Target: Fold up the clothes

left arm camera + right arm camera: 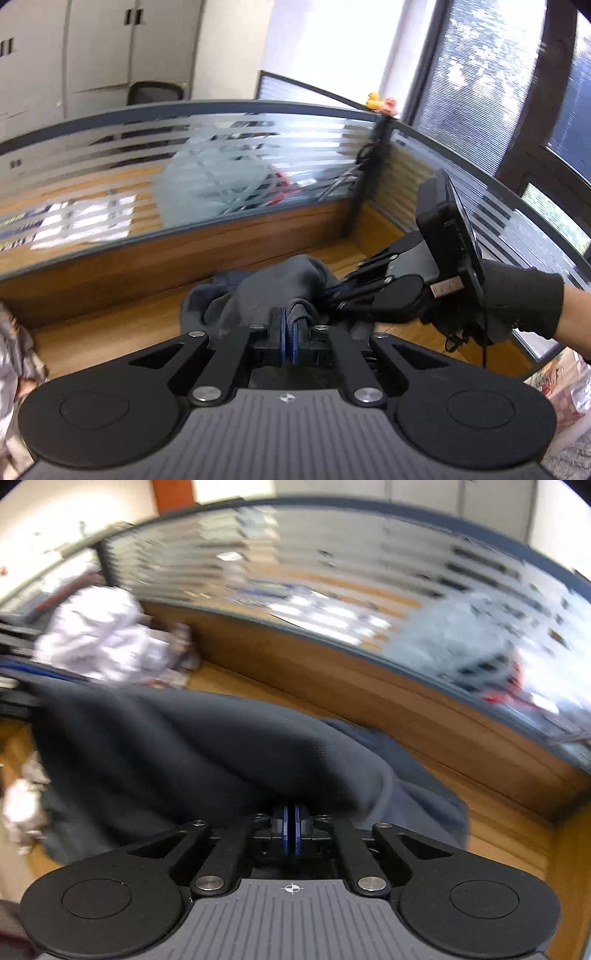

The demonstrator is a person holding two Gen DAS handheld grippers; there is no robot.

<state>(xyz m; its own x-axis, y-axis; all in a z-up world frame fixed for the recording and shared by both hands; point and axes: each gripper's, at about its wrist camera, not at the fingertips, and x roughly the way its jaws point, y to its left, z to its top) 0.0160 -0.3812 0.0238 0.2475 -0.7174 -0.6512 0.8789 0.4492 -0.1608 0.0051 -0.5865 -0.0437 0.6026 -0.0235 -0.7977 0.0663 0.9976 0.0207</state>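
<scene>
Where the left gripper (290, 328) met the cloth, its blue-lined pads were pressed nearly together, pinching a rolled hem of the dark grey garment (273, 288) between them. That garment lay bunched on the wooden desk (110, 332), just ahead of the fingers, with a bluer layer showing at its far edge. Beside it to the right, the right gripper (334, 293) reached in from the side, its fingertips buried against the same fabric, held by a black-gloved hand (524, 299) with a small black screen unit mounted above it.

From the right wrist view, the right gripper (291, 825) had its blue pads drawn tight together, and the dark grey garment (184, 746) draped over and across their tips, so the exact bite on the cloth was hidden by the fold itself. The garment spread leftward over the wooden desk (491, 812), and the left gripper was only a blurred dark shape at the left edge. A crumpled white garment (99, 638) sat behind it near the frosted glass partition (332, 572).

No readable writing showed anywhere; only a small crosshair mark sat on each gripper body. Papers behind the striped frosted glass partition (184, 166) were too blurred to read. Two rubber ducks (380, 103), one yellow and one pink, perched on the partition's corner post. Motion blur smeared most of the right wrist view.
</scene>
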